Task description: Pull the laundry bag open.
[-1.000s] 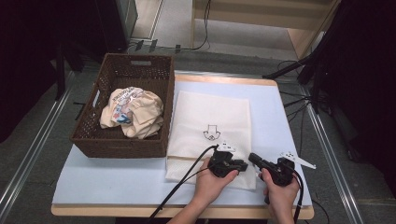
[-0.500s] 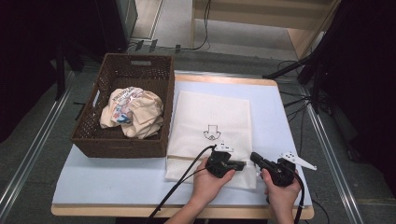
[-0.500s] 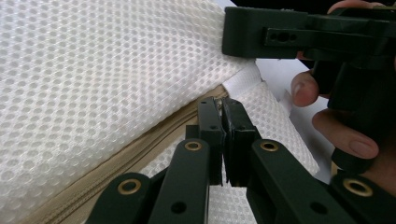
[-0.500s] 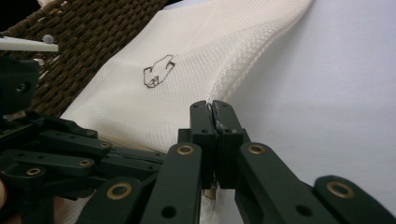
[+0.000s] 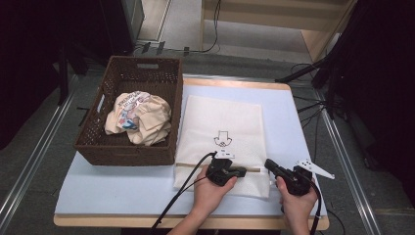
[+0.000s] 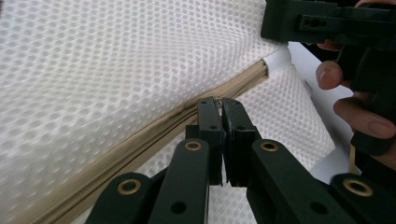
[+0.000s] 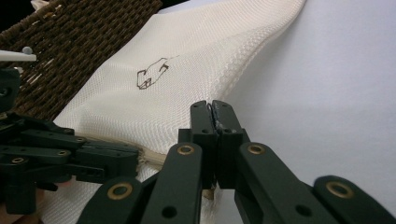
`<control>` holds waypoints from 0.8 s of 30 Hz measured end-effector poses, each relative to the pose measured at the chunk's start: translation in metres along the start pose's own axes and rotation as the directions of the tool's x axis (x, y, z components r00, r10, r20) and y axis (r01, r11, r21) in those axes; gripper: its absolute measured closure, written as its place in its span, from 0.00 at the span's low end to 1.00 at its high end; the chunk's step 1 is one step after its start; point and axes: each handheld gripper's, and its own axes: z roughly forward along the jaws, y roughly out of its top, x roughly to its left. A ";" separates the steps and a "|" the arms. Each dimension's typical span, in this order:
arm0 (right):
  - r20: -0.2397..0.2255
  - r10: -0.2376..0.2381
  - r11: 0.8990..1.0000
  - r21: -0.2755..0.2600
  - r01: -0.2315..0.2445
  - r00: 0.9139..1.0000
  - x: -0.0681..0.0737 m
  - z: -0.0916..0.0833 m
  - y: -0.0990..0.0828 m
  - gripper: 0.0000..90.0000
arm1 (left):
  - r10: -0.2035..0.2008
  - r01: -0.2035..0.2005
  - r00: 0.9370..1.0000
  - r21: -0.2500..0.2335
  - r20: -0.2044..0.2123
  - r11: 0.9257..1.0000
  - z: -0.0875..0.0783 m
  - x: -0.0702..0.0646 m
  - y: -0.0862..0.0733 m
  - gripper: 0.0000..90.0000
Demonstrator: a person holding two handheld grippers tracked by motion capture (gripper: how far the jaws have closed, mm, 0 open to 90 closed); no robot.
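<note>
Each black hand-held gripper (image 5: 243,171) has brass-ringed rivets (bare forearms) and trailing black cable.

Pale blue table (image 5: 122,181), wicker basket (image 5: 128,147) left, white mesh bag (image 5: 222,122) beside it

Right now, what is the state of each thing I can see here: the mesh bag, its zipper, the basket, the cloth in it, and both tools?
Mesh bag: lying flat on the table, beside the basket.
Zipper: closed along the part in view.
Basket: upright, holding the cloth.
Cloth: crumpled inside the basket.
Left tool: shut at the zipper; whether it pinches anything, cannot tell.
Right tool: shut at the bag's edge; grip not clear.
</note>
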 end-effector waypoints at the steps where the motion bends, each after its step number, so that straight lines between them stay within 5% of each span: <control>1: 0.000 0.000 1.000 0.000 0.000 1.000 0.000 0.000 0.000 1.00 | -0.003 0.003 1.000 -0.003 0.000 1.000 -0.002 0.001 -0.001 0.97; 24: 0.018 -0.003 1.000 -0.005 0.003 1.000 -0.004 -0.003 0.001 1.00 | -0.019 0.017 0.996 -0.022 -0.084 1.000 -0.036 0.021 -0.015 0.97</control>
